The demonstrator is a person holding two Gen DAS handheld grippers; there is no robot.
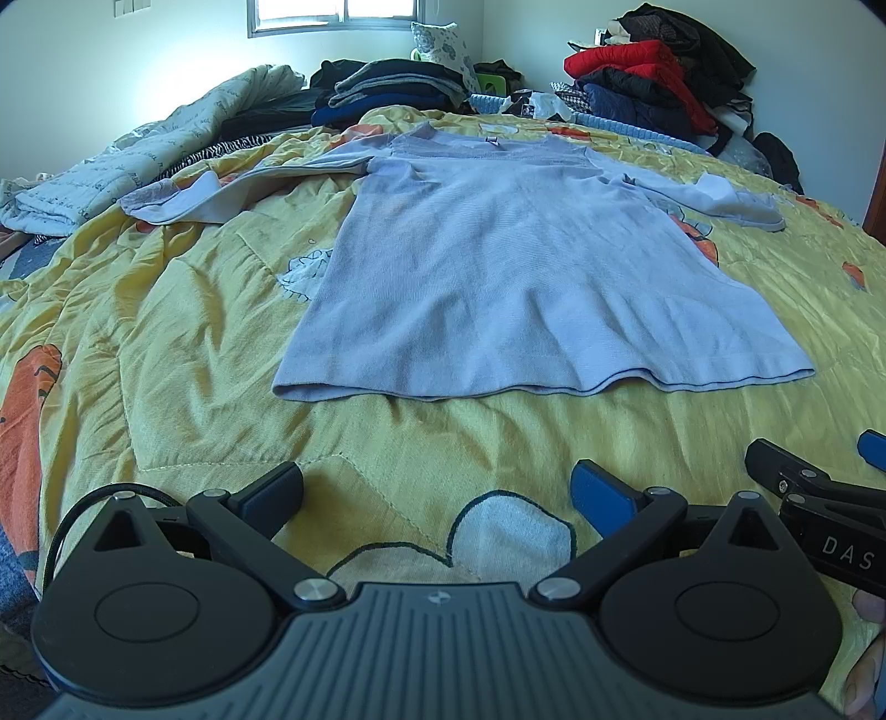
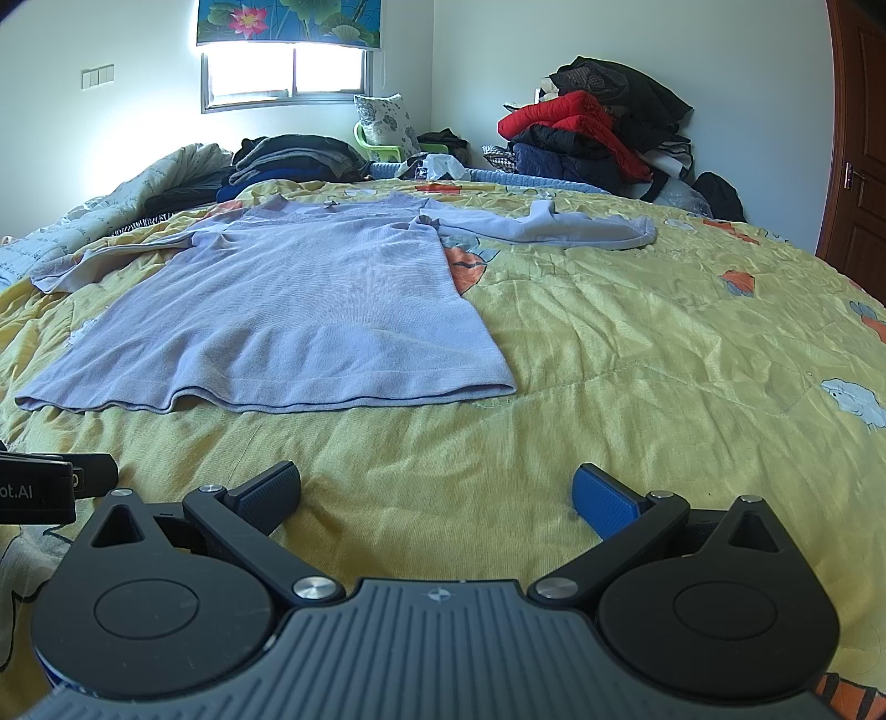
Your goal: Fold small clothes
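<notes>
A pale lilac top (image 1: 498, 266) lies flat, sleeves spread, mid-bed on the yellow quilt (image 1: 183, 343), hem toward the near edge, seemingly laid out for folding. The left gripper (image 1: 437, 493) and right gripper (image 2: 437, 493) hover near that edge, fingers apart, empty. No containers show.

1. The walls (image 2: 609, 50) are plain white.
2. A bright window (image 2: 285, 77) sits in the far wall, under a lotus-print blind (image 2: 288, 19).
3. A brown wooden door (image 2: 855, 166) stands at the right.
4. A yellow quilt (image 2: 637, 343) covers the bed.
</notes>
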